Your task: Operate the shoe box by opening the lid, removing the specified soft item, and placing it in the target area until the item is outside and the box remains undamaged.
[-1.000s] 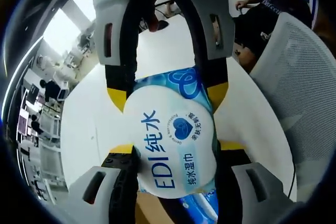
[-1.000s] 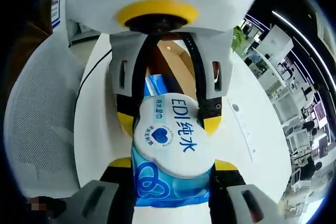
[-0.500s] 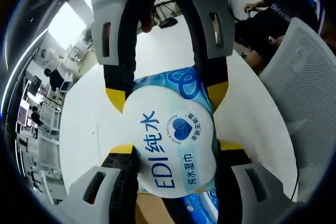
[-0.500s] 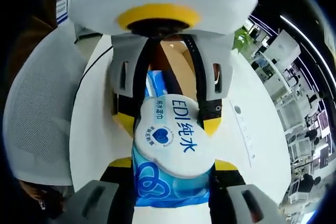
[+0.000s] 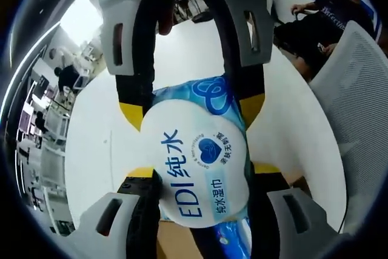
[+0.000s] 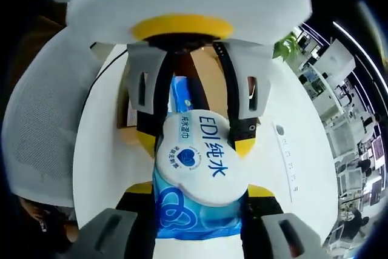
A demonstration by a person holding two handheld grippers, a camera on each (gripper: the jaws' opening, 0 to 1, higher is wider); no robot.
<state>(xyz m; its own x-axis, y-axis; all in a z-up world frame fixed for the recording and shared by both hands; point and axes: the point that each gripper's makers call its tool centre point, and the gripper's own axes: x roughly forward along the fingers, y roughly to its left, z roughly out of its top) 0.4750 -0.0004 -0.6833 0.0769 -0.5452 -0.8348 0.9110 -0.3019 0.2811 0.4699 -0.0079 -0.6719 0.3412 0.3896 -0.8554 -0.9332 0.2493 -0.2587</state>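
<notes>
Both grippers, left gripper (image 5: 197,171) and right gripper (image 6: 197,195), clamp one wet wipes pack (image 5: 197,168) from opposite ends above the white table (image 5: 91,150); soft, squashy (slick film), best held across its middle.

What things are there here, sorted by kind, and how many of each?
Wipes pack: 1
Grippers, left gripper and right gripper, both clamped on it: 2
White round table: 1
Mesh chair: 1
Total: 5
</notes>
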